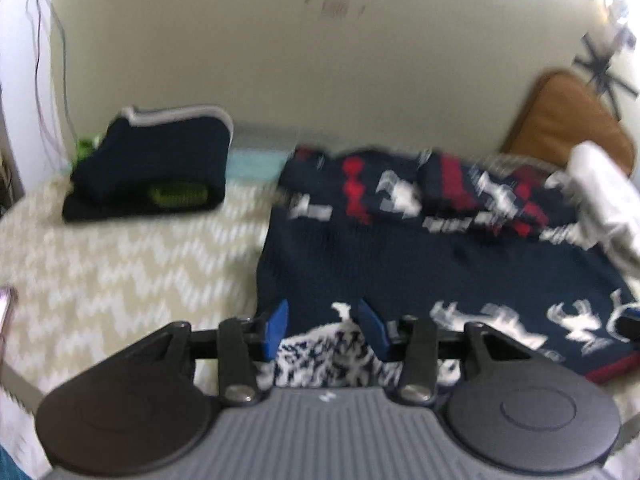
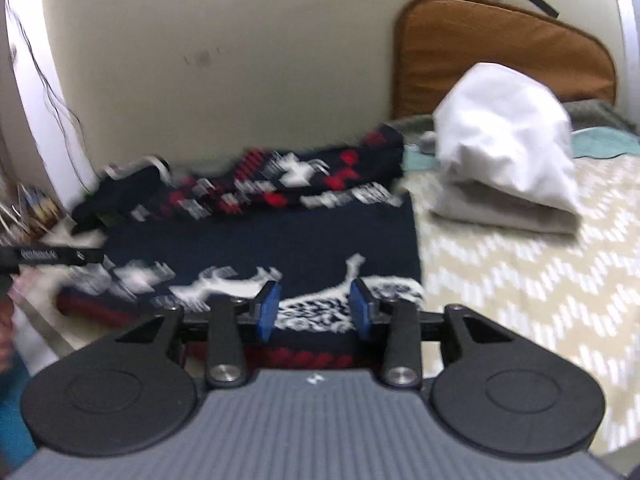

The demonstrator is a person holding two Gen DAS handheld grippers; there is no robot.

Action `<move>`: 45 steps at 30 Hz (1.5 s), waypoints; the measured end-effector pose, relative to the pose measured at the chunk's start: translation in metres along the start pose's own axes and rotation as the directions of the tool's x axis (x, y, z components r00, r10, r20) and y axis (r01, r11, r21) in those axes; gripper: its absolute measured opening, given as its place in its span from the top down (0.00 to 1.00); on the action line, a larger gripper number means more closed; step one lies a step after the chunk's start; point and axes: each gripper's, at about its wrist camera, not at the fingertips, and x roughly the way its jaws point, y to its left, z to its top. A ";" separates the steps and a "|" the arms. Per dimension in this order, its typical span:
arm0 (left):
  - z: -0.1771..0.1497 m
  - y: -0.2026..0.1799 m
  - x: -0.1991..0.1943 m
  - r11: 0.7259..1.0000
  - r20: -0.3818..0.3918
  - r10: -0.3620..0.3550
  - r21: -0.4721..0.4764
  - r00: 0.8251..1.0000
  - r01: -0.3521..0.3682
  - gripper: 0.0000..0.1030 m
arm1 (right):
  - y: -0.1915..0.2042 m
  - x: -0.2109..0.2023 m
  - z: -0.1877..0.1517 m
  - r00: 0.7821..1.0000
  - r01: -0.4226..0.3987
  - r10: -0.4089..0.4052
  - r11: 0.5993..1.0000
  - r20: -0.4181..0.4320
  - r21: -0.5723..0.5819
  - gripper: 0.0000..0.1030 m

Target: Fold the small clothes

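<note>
A navy knitted sweater [image 1: 400, 256] with white reindeer and red patterns lies flat on the bed, its sleeves folded across the top. It also shows in the right wrist view [image 2: 280, 236]. My left gripper [image 1: 324, 328] is open over the sweater's near left hem, where the white inside of the knit shows between the blue pads. My right gripper [image 2: 314, 312] is open over the near right hem. Both frames are blurred, so contact with the fabric cannot be judged.
A folded navy garment [image 1: 148, 164] with a grey edge lies at the back left of the zigzag bedspread [image 1: 120, 272]. Folded white clothes [image 2: 504, 148] lie to the sweater's right. A brown cushion [image 2: 500, 48] leans on the wall. Cables hang at the left.
</note>
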 end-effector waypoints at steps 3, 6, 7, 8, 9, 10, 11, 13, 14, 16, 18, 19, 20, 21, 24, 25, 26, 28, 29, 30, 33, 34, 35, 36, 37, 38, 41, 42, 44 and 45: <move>-0.016 -0.011 -0.006 0.997 0.044 0.047 0.053 0.998 -0.049 0.61 | -0.001 -0.006 -0.007 1.000 0.006 -0.006 1.000 0.029 -0.008 0.64; -0.021 -0.016 -0.008 0.994 0.066 0.079 0.066 0.995 -0.084 0.60 | -0.004 -0.007 -0.007 0.999 -0.010 0.010 1.000 0.034 0.023 0.62; -0.022 -0.017 -0.009 0.994 0.071 0.085 0.064 0.994 -0.089 0.60 | -0.007 -0.008 -0.006 0.999 -0.022 0.021 0.999 0.036 0.041 0.62; -0.023 -0.017 -0.008 0.994 0.075 0.089 0.061 0.993 -0.094 0.60 | -0.011 -0.010 -0.006 0.999 -0.036 0.033 0.997 0.040 0.062 0.62; -0.022 -0.017 -0.007 0.993 0.079 0.095 0.061 0.992 -0.100 0.60 | -0.015 -0.009 -0.006 0.998 -0.051 0.047 0.995 0.046 0.087 0.62; -0.022 -0.018 -0.007 0.993 0.082 0.100 0.062 0.992 -0.105 0.60 | -0.018 -0.010 -0.007 0.997 -0.064 0.059 0.992 0.052 0.109 0.63; -0.022 -0.018 -0.007 0.992 0.083 0.102 0.064 0.991 -0.108 0.59 | -0.018 -0.012 -0.007 0.996 -0.071 0.065 0.990 0.056 0.122 0.62; -0.021 -0.018 -0.006 0.992 0.083 0.104 0.064 0.991 -0.110 0.59 | -0.020 -0.015 -0.007 0.995 -0.083 0.075 0.988 0.063 0.133 0.62; -0.021 -0.018 -0.006 0.992 0.083 0.105 0.064 0.991 -0.110 0.59 | -0.019 -0.016 -0.007 0.995 -0.086 0.077 0.987 0.066 0.135 0.62; -0.021 -0.019 -0.006 0.991 0.086 0.109 0.068 0.990 -0.115 0.59 | -0.019 -0.016 -0.007 0.995 -0.088 0.080 0.986 0.067 0.138 0.62; -0.022 -0.019 -0.006 0.991 0.089 0.112 0.070 0.990 -0.118 0.58 | -0.019 -0.016 -0.007 0.994 -0.089 0.081 0.987 0.069 0.137 0.62; -0.022 -0.019 -0.006 0.990 0.090 0.112 0.071 0.990 -0.118 0.58 | -0.019 -0.016 -0.007 0.994 -0.091 0.082 0.986 0.070 0.137 0.61; -0.022 -0.019 -0.006 0.990 0.091 0.112 0.070 0.990 -0.119 0.58 | -0.019 -0.016 -0.007 0.994 -0.092 0.083 0.986 0.071 0.138 0.61; -0.022 -0.020 -0.006 0.990 0.092 0.113 0.071 0.989 -0.120 0.58 | -0.020 -0.017 -0.007 0.994 -0.094 0.084 0.986 0.073 0.139 0.61; -0.023 -0.021 -0.006 0.988 0.097 0.122 0.078 0.988 -0.130 0.56 | -0.021 -0.019 -0.008 0.992 -0.101 0.089 0.985 0.090 0.140 0.58; -0.023 -0.022 -0.006 0.988 0.097 0.125 0.080 0.987 -0.133 0.56 | -0.020 -0.022 -0.008 0.991 -0.099 0.085 0.985 0.100 0.141 0.54; -0.023 -0.022 -0.006 0.987 0.098 0.127 0.082 0.987 -0.135 0.55 | -0.020 -0.024 -0.009 0.990 -0.095 0.080 0.985 0.114 0.142 0.51; -0.023 -0.023 -0.006 0.987 0.100 0.132 0.084 0.986 -0.141 0.54 | -0.020 -0.028 -0.010 0.987 -0.100 0.080 0.984 0.139 0.144 0.46; -0.023 -0.023 -0.005 0.986 0.100 0.133 0.085 0.986 -0.142 0.54 | -0.020 -0.029 -0.010 0.987 -0.098 0.077 0.984 0.142 0.147 0.46; -0.023 -0.023 -0.005 0.986 0.101 0.134 0.086 0.986 -0.143 0.54 | -0.020 -0.028 -0.009 0.987 -0.095 0.074 0.984 0.140 0.149 0.46; -0.024 -0.023 -0.006 0.984 0.102 0.143 0.088 0.984 -0.152 0.49 | -0.019 -0.025 -0.008 0.991 -0.076 0.058 0.986 0.121 0.149 0.46; -0.024 -0.023 -0.005 0.984 0.101 0.148 0.086 0.984 -0.157 0.44 | -0.019 -0.024 -0.008 0.992 -0.068 0.052 0.987 0.113 0.148 0.46; -0.023 -0.022 -0.005 0.984 0.098 0.151 0.081 0.984 -0.160 0.39 | -0.018 -0.023 -0.008 0.993 -0.063 0.047 0.987 0.106 0.146 0.46; -0.023 -0.020 -0.005 0.983 0.093 0.163 0.072 0.982 -0.170 0.31 | -0.018 -0.023 -0.008 0.994 -0.059 0.044 0.988 0.103 0.145 0.46; -0.022 -0.018 -0.003 0.981 0.079 0.184 0.054 0.980 -0.188 0.09 | -0.018 -0.023 -0.008 0.994 -0.057 0.043 0.988 0.102 0.143 0.45; -0.020 -0.014 -0.001 0.983 0.060 0.179 0.030 0.982 -0.182 0.05 | -0.018 -0.023 -0.008 0.994 -0.057 0.043 0.988 0.102 0.143 0.45; -0.018 -0.001 0.004 0.990 0.019 0.137 -0.038 0.990 -0.136 0.01 | -0.019 -0.022 -0.008 0.994 -0.061 0.046 0.988 0.102 0.144 0.45; -0.018 0.001 0.004 0.990 0.013 0.132 -0.049 0.991 -0.131 0.01 | -0.019 -0.023 -0.008 0.994 -0.060 0.046 0.988 0.102 0.144 0.45; -0.019 0.001 0.004 0.990 0.013 0.133 -0.048 0.991 -0.132 0.00 | -0.020 -0.022 -0.008 0.994 -0.062 0.047 0.988 0.101 0.143 0.45; -0.020 0.000 0.004 0.990 0.016 0.138 -0.043 0.990 -0.137 0.00 | -0.020 -0.023 -0.008 0.994 -0.062 0.047 0.988 0.101 0.143 0.45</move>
